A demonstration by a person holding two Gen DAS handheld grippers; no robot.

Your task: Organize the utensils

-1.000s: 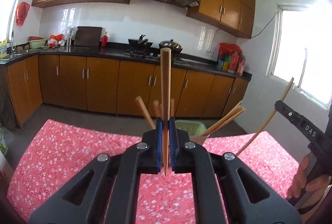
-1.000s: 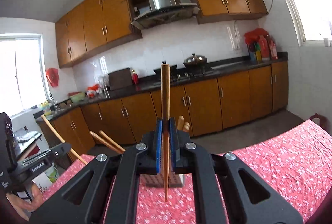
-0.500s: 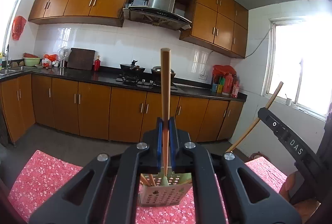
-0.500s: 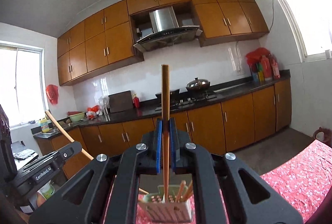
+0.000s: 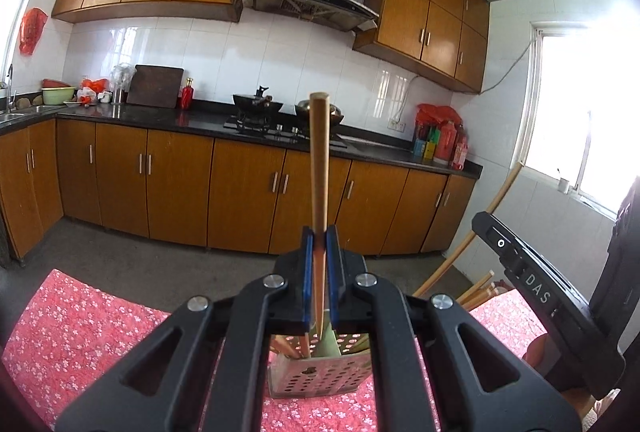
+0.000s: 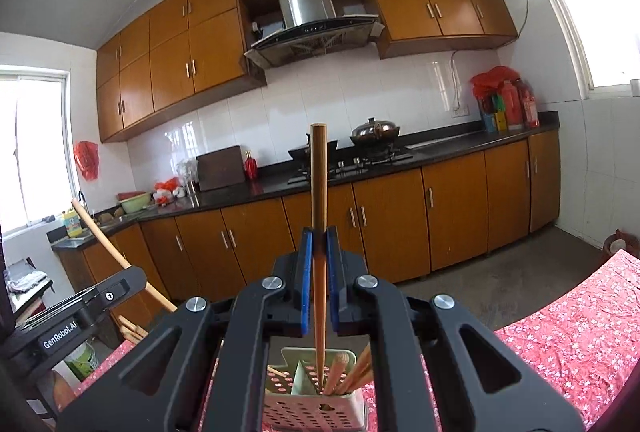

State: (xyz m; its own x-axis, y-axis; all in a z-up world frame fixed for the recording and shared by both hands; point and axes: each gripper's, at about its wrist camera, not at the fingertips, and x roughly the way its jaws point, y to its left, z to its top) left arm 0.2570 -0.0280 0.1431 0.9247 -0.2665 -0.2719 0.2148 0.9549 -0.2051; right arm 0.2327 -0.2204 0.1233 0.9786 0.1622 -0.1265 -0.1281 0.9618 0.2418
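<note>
Left wrist view: the left gripper (image 5: 319, 280) has its jaws clamped on one wooden chopstick (image 5: 319, 168), held upright, its lower tip just above one perforated pale-green utensil holder (image 5: 320, 374) standing on the worktop with a red floral cloth (image 5: 80, 332). Inside the holder two or three chopstick ends show; the exact count is hidden by the gripper. At the right, the right gripper (image 5: 486, 220) holds one slanted chopstick (image 5: 472, 232).

Right wrist view: the right gripper (image 6: 319, 280) has its jaws clamped on one upright chopstick (image 6: 319, 192), tip down inside the holder (image 6: 312, 408), beside its inner divider. About four other chopsticks (image 6: 352, 370) lean in the holder. At the left, the left gripper (image 6: 116, 282) holds its one slanted chopstick (image 6: 104, 236).
</note>
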